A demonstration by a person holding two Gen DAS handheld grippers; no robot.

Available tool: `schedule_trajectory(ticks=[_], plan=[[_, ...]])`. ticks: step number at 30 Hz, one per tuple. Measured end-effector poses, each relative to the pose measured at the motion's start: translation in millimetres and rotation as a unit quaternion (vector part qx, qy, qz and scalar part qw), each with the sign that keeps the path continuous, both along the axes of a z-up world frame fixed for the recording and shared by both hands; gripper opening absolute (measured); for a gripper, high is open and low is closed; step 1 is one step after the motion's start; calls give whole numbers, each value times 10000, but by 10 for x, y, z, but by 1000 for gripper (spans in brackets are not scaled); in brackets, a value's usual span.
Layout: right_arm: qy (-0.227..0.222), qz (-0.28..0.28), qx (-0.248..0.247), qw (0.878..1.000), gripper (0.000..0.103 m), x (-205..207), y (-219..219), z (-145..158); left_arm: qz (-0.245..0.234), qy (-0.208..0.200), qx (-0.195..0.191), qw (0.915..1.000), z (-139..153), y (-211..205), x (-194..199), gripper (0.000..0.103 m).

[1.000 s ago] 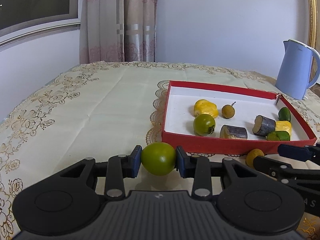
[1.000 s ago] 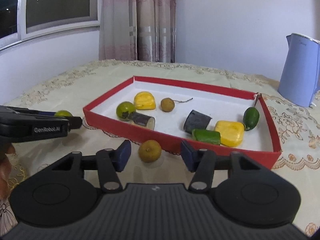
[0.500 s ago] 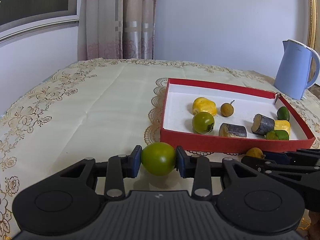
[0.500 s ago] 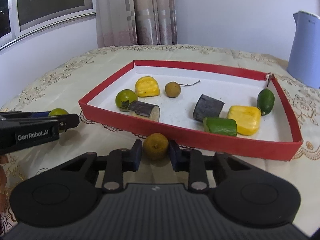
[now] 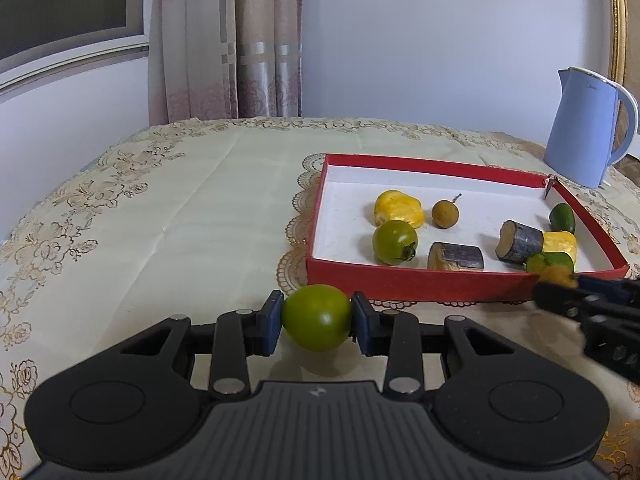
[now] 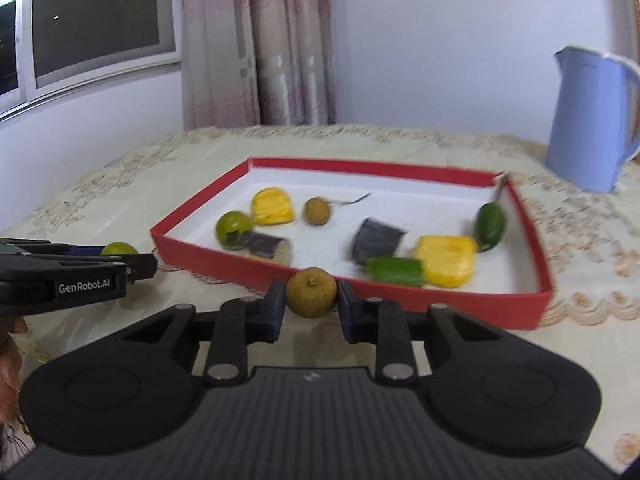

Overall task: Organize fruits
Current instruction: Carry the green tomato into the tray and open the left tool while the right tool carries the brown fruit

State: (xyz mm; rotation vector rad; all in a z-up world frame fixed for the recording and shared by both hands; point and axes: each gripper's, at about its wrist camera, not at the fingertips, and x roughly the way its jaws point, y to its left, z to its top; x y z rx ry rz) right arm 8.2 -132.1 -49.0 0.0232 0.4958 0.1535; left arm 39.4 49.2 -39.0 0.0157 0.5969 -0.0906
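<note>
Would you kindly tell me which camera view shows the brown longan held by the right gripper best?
The right wrist view: the brown longan sits centered and whole between the right gripper's jaws. The left wrist view catches only a blurred sliver of it at the right edge, above the gripper.

Even soft light – right view motion-blurred, fisheye-bent edges.

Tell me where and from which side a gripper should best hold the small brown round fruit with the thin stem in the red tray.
Probably grip the small brown round fruit across its round middle, coming from above. The thin stem lies along the red tray floor, too thin to pinch.
</note>
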Motion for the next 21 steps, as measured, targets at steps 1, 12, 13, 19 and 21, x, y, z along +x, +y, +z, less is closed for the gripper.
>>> schedule_trajectory(ticks=[1,12,13,19,21], plan=[[-65,-44,32,10000,26,-33,-45,10,2,20,-13,10000,-1,-8,6,35],[-515,-840,831,9917,26,-108,-655,29,-24,-12,139,9999,96,-160,22,35],[-582,-883,832,9909,26,-116,-685,43,-39,-36,153,9999,115,-177,24,35],[-885,-1212,717,9861,26,-128,-837,87,-127,-156,269,9994,212,-315,70,35],[-896,-1262,749,9851,26,-125,-867,64,-159,-186,317,9992,238,-368,87,35]])
